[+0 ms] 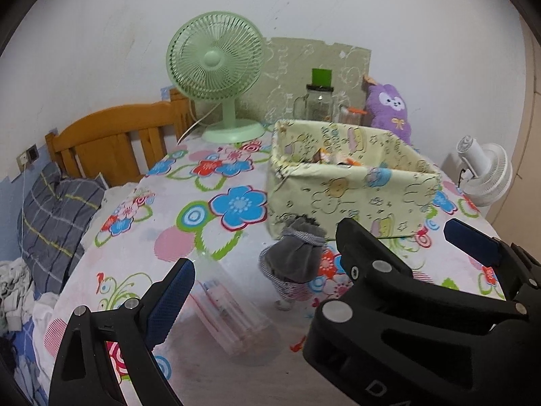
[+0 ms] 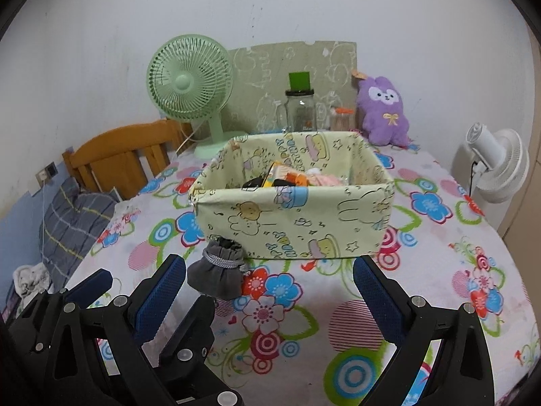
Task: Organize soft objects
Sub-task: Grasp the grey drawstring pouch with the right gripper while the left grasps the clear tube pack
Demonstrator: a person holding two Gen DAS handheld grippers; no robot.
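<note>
A grey drawstring pouch lies on the flowered tablecloth just in front of the pale-yellow fabric box. In the right wrist view the pouch sits at the near left corner of the box, which holds several soft items. A clear packet of pink items lies in front of my left gripper. The left gripper is open and empty, the pouch between its fingers' line. My right gripper is open and empty, just right of the pouch. A purple plush stands behind the box.
A green fan, a glass jar and a small orange-lidded container stand at the table's back by the wall. A white fan is at the right. A wooden headboard and a grey pillow are left.
</note>
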